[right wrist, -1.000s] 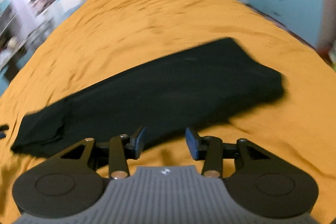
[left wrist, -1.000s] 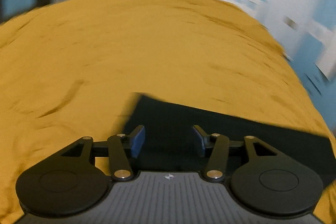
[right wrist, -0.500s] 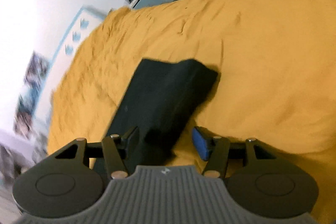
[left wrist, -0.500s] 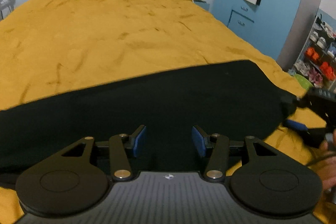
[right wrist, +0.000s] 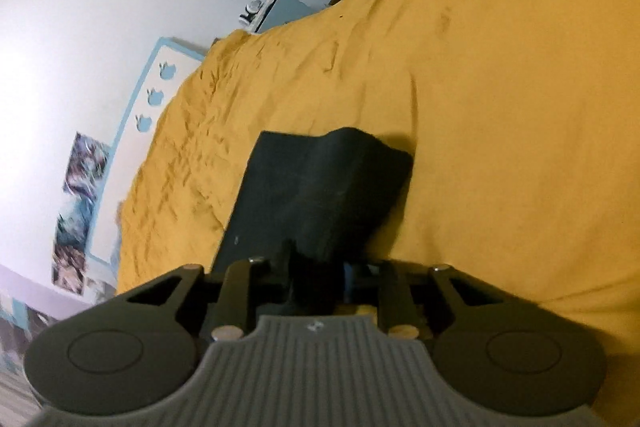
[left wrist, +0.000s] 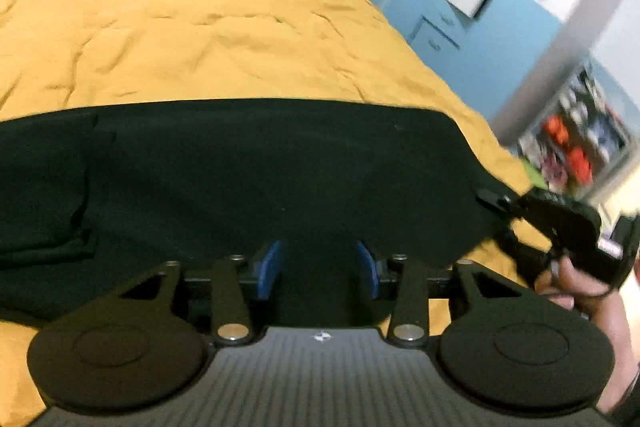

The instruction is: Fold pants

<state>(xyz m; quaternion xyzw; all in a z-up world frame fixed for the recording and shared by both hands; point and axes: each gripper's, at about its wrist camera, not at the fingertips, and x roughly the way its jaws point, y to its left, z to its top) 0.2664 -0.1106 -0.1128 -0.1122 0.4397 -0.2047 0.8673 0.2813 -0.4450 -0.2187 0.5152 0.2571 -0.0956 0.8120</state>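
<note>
the black pants point(left wrist: 256, 171) lie stretched left to right across the near part of a bed under a mustard-yellow bedspread point(left wrist: 192, 19). in the left wrist view their far edge runs almost straight, with wide bare bedspread beyond it up to the far end of the bed; at the left the cloth shows a doubled, layered fold with a loose edge.

the left tongs point(left wrist: 318, 269) stand open, blue pads well apart, both over the near edge of the pants with nothing gripped between them.

the right tongs point(right wrist: 318, 277) are closed down on the right end of the pants, dark cloth bunched between the fingers. in the left wrist view they point(left wrist: 516, 215) meet the cloth at its right corner, with the person's right hand point(left wrist: 576, 287) behind them. from the right wrist view the end of the pants rises in a thick hump just past the fingers, casting a shadow, and open bedspread spreads to the right and beyond.

to the right of the bed stand blue drawers point(left wrist: 440, 31) and a blurred shelf of coloured things point(left wrist: 576, 143); a white wall with posters point(right wrist: 80, 187) lies past the bed's other side.
</note>
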